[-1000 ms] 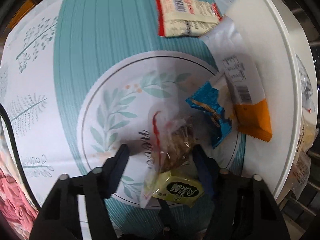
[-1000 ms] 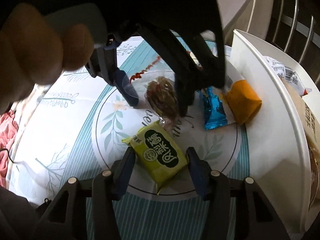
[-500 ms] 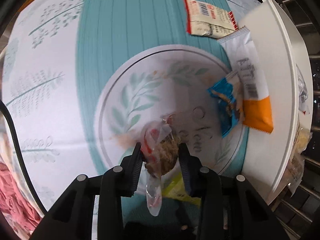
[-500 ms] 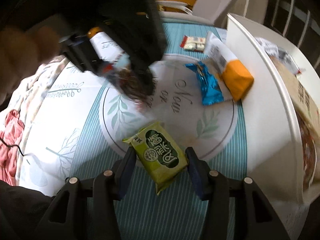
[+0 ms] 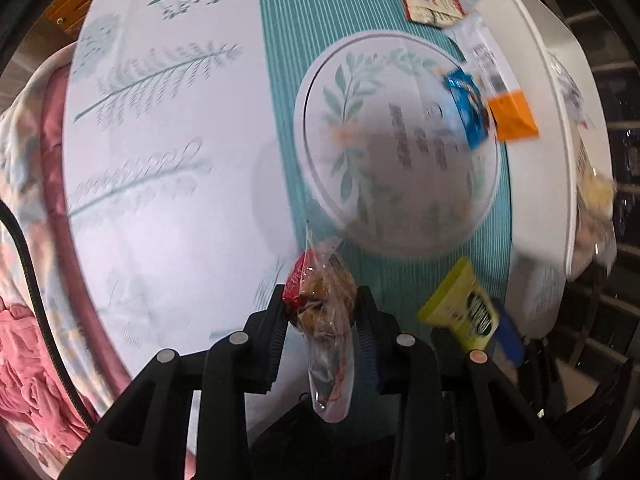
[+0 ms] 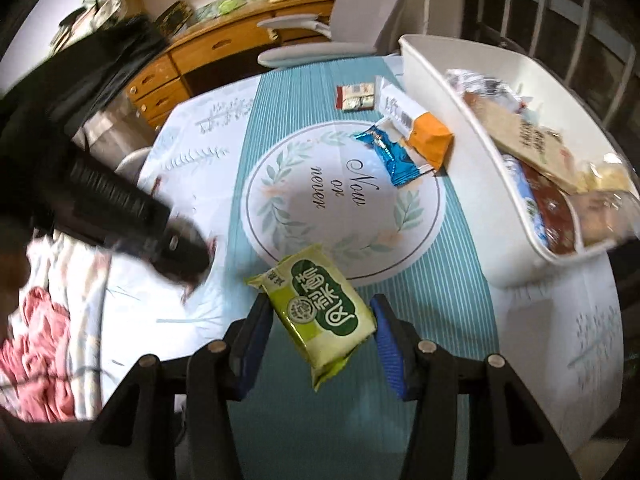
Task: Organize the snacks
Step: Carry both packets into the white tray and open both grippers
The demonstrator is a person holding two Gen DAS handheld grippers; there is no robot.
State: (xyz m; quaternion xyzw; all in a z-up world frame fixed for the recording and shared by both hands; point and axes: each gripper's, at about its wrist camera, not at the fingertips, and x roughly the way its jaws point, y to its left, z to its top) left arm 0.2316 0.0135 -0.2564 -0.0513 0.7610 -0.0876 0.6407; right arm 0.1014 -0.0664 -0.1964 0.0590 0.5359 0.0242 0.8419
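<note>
My left gripper (image 5: 322,310) is shut on a clear snack bag with brown pieces and a red end (image 5: 324,304), held above the tablecloth. My right gripper (image 6: 320,320) is shut on a yellow-green snack pack (image 6: 320,312), also lifted; this pack also shows in the left wrist view (image 5: 460,308). On the table lie a blue packet (image 6: 390,152), an orange-and-white packet (image 6: 416,124) and a red-and-white packet (image 6: 356,96). A white bin (image 6: 460,120) at the right holds several snacks. The left gripper shows blurred at the left of the right wrist view (image 6: 176,252).
The table has a teal striped cloth with a round leaf print (image 6: 340,200). A pink floral fabric (image 6: 36,344) lies at the left. A wooden desk with drawers (image 6: 192,56) and a white chair (image 6: 312,36) stand behind the table. Metal bars (image 6: 560,20) are behind the bin.
My left gripper closed on the clear snack bag, lifted it and pulled back to the left. My right gripper lifted the yellow-green pack and drew back from the table's middle.
</note>
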